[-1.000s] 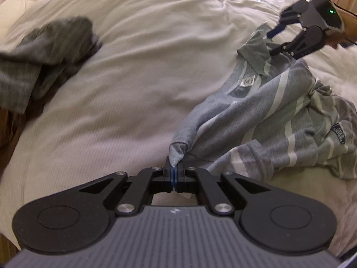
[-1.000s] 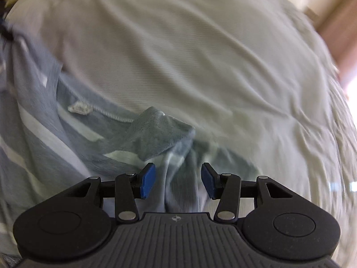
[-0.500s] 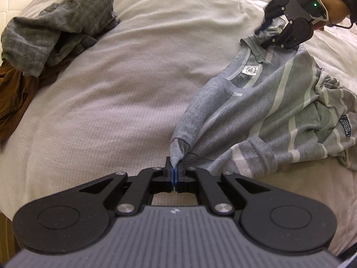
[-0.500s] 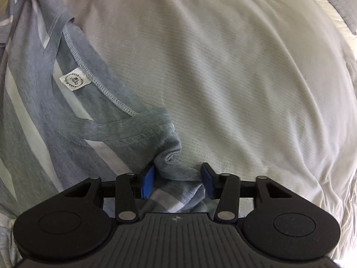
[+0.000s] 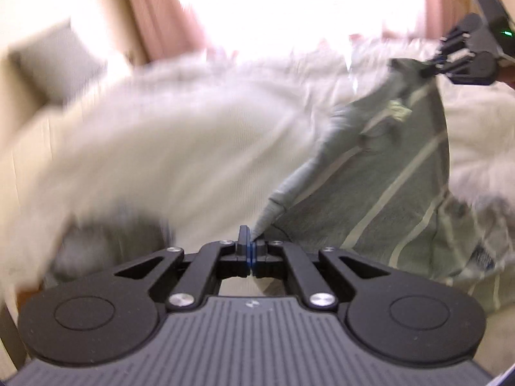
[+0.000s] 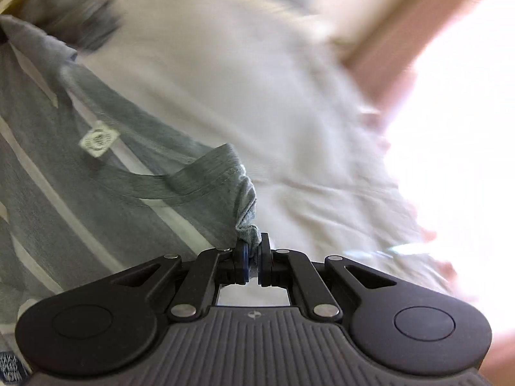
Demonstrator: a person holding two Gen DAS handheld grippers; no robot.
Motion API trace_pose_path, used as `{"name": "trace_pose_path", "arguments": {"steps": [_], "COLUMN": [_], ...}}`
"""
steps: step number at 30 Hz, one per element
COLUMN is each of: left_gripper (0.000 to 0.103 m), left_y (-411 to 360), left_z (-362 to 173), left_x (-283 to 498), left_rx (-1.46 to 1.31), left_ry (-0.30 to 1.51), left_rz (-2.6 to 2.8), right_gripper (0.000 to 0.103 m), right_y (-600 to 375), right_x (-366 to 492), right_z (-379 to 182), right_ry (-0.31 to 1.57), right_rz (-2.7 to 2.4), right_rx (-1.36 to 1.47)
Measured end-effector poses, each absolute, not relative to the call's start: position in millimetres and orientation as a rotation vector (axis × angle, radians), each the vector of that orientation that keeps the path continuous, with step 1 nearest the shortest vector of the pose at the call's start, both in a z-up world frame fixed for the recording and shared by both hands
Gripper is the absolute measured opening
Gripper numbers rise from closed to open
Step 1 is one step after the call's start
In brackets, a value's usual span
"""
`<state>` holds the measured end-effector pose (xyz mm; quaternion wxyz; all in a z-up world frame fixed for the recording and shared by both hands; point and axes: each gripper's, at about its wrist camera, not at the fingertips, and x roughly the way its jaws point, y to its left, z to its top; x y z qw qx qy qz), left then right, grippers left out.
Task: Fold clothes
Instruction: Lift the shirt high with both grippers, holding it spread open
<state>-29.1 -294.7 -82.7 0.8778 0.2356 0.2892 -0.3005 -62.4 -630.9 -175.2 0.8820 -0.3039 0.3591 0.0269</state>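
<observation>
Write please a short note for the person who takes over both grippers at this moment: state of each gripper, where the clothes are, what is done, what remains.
Left gripper: shut on a pinched corner of the grey cotton T-shirt with pale stripes.
Right gripper: shut on the shirt's edge beside the neckline.
The shirt hangs stretched between both grippers above the white bed cover; its lower part seems bunched on the bed. A dark blurred heap, perhaps more clothes, lies farther off.
Done: both grips taken, shirt lifted.
Left: spread it flat, fold it, then check that heap.
</observation>
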Motion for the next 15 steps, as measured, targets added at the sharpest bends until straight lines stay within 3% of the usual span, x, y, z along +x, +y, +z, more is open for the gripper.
{"name": "trace_pose_path", "arguments": {"steps": [8,15], "left_gripper": [0.0,0.0], "left_y": [-353.0,-355.4], "left_z": [41.5,123.2], "left_x": [-85.4,-132.0], "left_rx": [0.455,0.416], "left_ry": [0.297,0.138], "left_rz": [-0.723,-0.878], "right_gripper": [0.002,0.002], "right_y": [-661.8,-636.1], "right_x": [-220.2,-355.5], "right_z": [-55.7,18.0], "right_ry": [0.566,0.463], "right_rz": [-0.273,-0.528], "right_rx": [-0.523,-0.442]}}
